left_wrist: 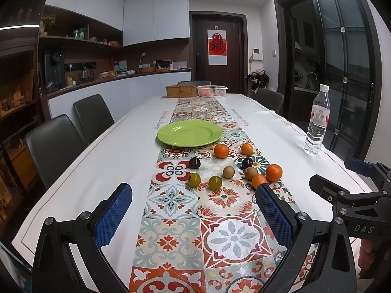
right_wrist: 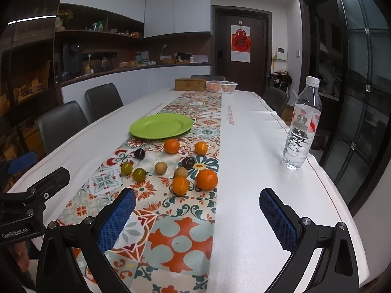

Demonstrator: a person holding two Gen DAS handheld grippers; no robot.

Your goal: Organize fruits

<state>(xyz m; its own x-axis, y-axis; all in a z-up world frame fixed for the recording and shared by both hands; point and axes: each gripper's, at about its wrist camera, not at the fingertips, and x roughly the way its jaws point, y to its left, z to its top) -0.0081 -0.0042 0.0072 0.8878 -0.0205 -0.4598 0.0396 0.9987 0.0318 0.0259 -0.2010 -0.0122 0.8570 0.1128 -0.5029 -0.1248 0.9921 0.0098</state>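
Observation:
An empty green plate (left_wrist: 190, 132) (right_wrist: 161, 125) lies on the patterned runner. In front of it several fruits are scattered: oranges (left_wrist: 221, 150) (right_wrist: 207, 179), two dark plums (left_wrist: 194, 163) (right_wrist: 139, 153), two greenish tomatoes (left_wrist: 194, 179) (right_wrist: 139, 174) and two tan longans (left_wrist: 228, 172) (right_wrist: 161, 167). My left gripper (left_wrist: 193, 190) is open, low over the runner just short of the fruits. My right gripper (right_wrist: 198, 195) is open too, near the closest oranges. Each gripper appears at the edge of the other's view.
A clear water bottle (left_wrist: 317, 122) (right_wrist: 301, 124) stands by the table's right edge. A woven box (left_wrist: 181, 90) and a white basket (left_wrist: 212, 90) holding fruit sit at the far end. Dark chairs (left_wrist: 55, 144) line the left side.

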